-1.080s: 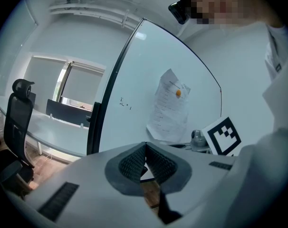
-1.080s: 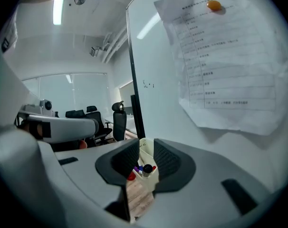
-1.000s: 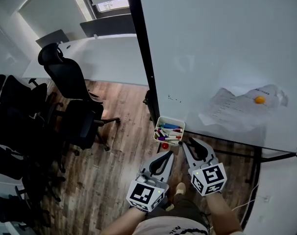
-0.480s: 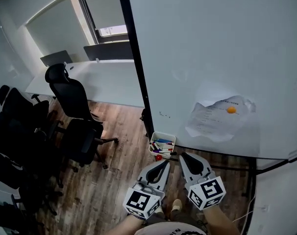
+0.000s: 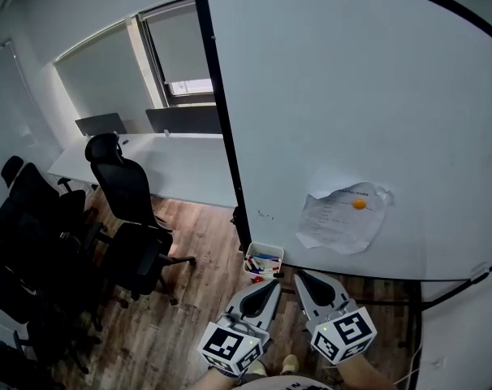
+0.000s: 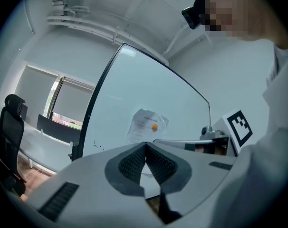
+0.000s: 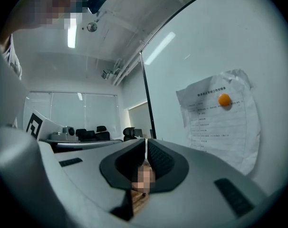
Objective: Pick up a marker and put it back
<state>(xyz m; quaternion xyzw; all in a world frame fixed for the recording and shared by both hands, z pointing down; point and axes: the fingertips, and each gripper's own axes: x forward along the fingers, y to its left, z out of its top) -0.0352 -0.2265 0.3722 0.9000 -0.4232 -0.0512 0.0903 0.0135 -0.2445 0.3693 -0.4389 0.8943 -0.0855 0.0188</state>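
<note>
Well, my left hand-held gripper (image 5: 270, 286) points level toward the board, its jaws pressed together on nothing. My right hand-held gripper (image 5: 303, 277) rides just beside it, level too. Its jaws have just been closing and now stand all but together, a thin slit between the pads and nothing held.

Just ahead of both tips, a small white plastic tray (image 5: 266, 247) sits by the lower left corner of the big white whiteboard (image 5: 335, 96). The coloured markers (image 5: 261, 263) lie inside the tray, none picked up. The board's black frame edge (image 5: 226, 136) runs up just left of the tray.

Right of it, higher on the board, an orange round magnet (image 5: 359, 204) pins a crumpled printed paper sheet (image 5: 339, 222). Left of the frame lies open wooden plank floor (image 5: 189, 242). Beyond that, well apart, are black office chairs (image 5: 128, 189) and a long white table (image 5: 177, 165).
</note>
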